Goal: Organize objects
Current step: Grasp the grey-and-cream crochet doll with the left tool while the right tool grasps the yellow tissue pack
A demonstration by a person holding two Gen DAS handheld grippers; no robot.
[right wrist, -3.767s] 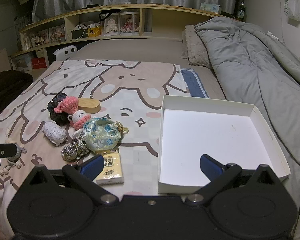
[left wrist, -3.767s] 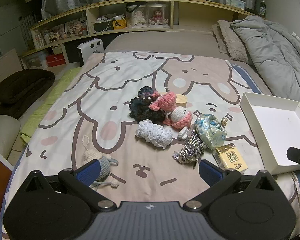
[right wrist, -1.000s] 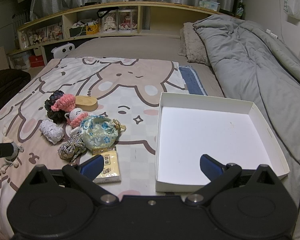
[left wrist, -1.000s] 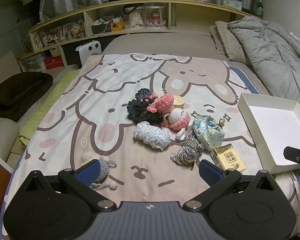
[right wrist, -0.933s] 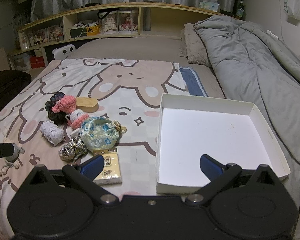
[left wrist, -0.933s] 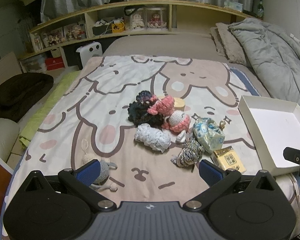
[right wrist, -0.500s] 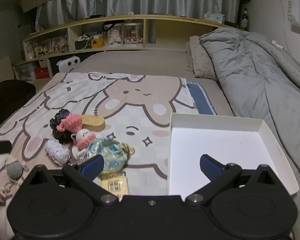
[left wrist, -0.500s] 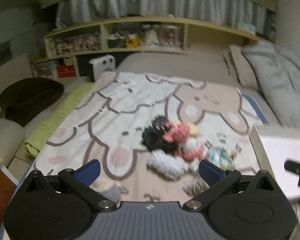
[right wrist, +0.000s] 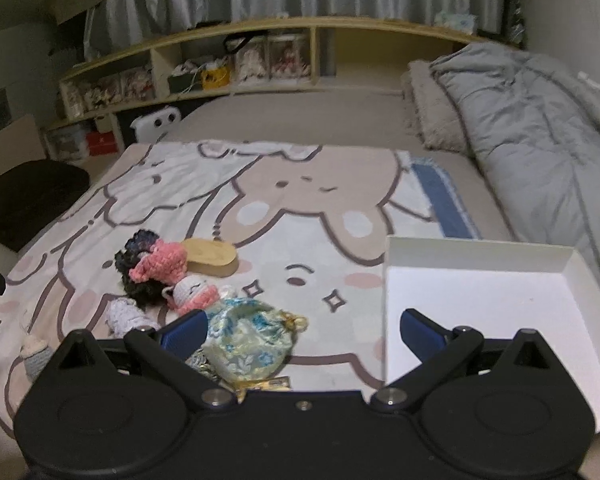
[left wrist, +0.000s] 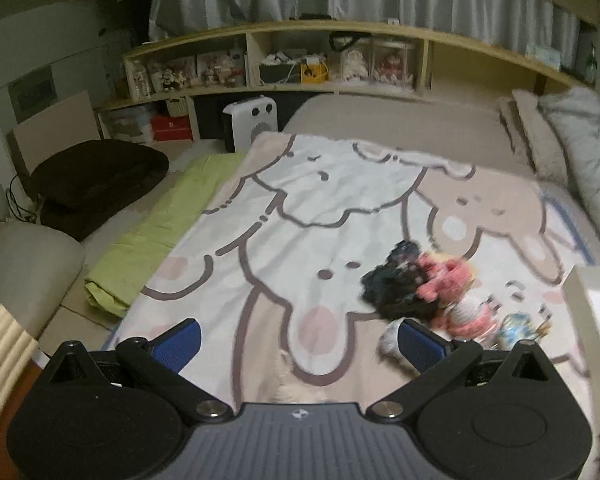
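Right wrist view, white box [right wrist: 480,280] beside floral pouch [right wrist: 248,338], right gripper [right wrist: 302,330] spread

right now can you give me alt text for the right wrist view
The open right hand-held gripper hovers empty over a cartoon bunny blanket, with a floral pouch and a cluster of crochet toys ahead to its left and an empty white box to its right. A grey duvet lies beyond.

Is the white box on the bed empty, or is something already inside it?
Empty: the white box shows only bare white floor; its near corner is hidden.
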